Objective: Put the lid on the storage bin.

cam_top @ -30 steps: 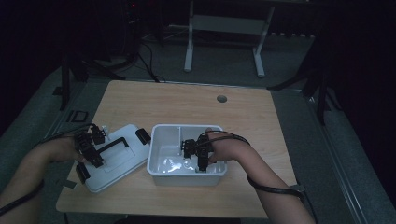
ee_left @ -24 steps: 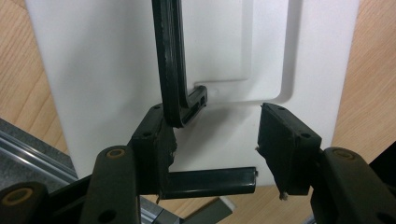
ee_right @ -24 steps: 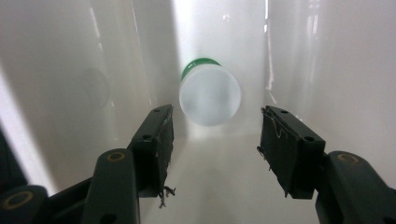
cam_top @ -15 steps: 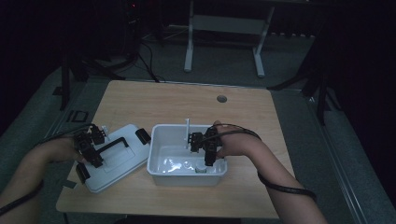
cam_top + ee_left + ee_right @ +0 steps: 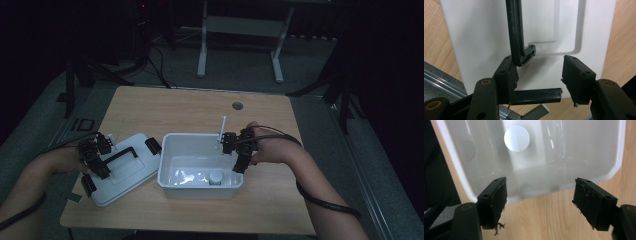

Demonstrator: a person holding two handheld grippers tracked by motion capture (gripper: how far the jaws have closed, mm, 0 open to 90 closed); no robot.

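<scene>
With my right claw (image 5: 231, 150) spread empty over the tub's (image 5: 200, 138) far rim, I'd lower straight onto the jar (image 5: 215, 176) inside while my left claw (image 5: 95, 156), also released, steadies the lid (image 5: 131, 172).

A dim room: wooden table (image 5: 190, 107) on grey floor (image 5: 240, 75), white-legged bench (image 5: 240, 25) behind.

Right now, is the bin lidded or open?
Open. The lid lies flat on the table left of the white bin, under the left tool; a small white-capped jar sits inside.
</scene>
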